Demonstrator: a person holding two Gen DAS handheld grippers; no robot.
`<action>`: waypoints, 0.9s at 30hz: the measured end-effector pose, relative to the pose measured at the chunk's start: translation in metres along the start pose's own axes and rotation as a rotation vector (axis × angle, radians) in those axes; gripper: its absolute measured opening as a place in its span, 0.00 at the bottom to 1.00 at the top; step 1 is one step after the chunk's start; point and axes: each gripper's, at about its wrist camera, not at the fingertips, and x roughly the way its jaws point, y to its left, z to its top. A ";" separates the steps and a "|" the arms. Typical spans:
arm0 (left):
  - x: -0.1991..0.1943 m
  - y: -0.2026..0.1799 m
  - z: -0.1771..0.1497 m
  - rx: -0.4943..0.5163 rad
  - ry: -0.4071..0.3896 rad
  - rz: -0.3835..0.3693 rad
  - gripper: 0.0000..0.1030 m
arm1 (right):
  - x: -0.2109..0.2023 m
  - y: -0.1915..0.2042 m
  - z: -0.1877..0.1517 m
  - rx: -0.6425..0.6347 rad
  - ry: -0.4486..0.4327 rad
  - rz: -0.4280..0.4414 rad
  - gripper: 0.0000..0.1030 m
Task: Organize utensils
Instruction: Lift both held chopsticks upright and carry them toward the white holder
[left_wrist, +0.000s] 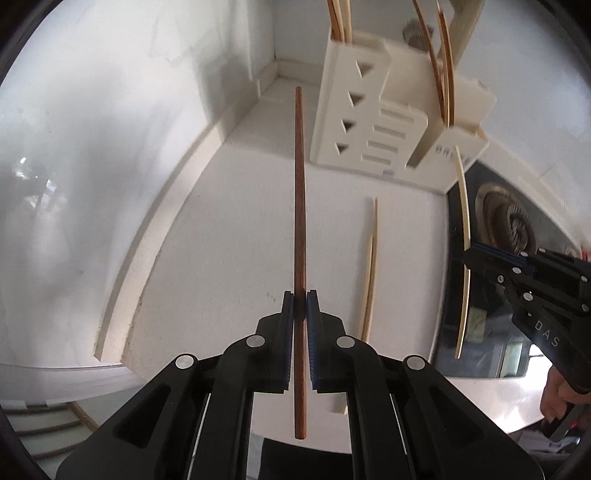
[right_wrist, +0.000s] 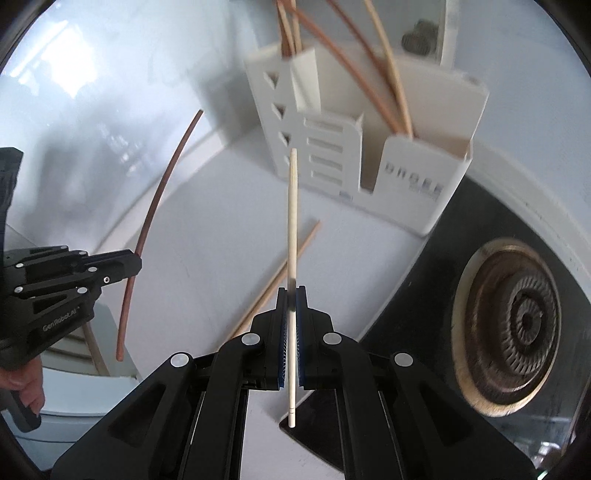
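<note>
My left gripper (left_wrist: 300, 295) is shut on a dark brown chopstick (left_wrist: 300, 206) that points toward the cream utensil holder (left_wrist: 354, 122). My right gripper (right_wrist: 292, 291) is shut on a pale chopstick (right_wrist: 292, 206), held above the counter in front of the holder (right_wrist: 413, 177). The holder has several chopsticks (right_wrist: 369, 66) standing in it. A pale pair of chopsticks (left_wrist: 370, 266) lies on the white counter; it also shows in the right wrist view (right_wrist: 280, 273). Each gripper shows in the other's view: the right gripper (left_wrist: 469, 258) and the left gripper (right_wrist: 138, 264).
A black gas hob with a round burner (right_wrist: 517, 325) lies to the right of the holder. A white wall (left_wrist: 110, 147) and the counter's raised edge (left_wrist: 155, 236) run along the left. The holder stands near the back corner.
</note>
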 end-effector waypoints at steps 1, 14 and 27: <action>-0.004 0.000 0.001 -0.014 -0.018 -0.005 0.06 | -0.004 -0.002 0.001 -0.004 -0.018 0.006 0.05; -0.044 -0.006 0.031 -0.036 -0.208 -0.043 0.06 | -0.037 -0.027 0.026 0.052 -0.197 0.008 0.05; -0.069 -0.024 0.074 -0.009 -0.473 -0.135 0.06 | -0.080 -0.056 0.048 0.078 -0.402 -0.050 0.05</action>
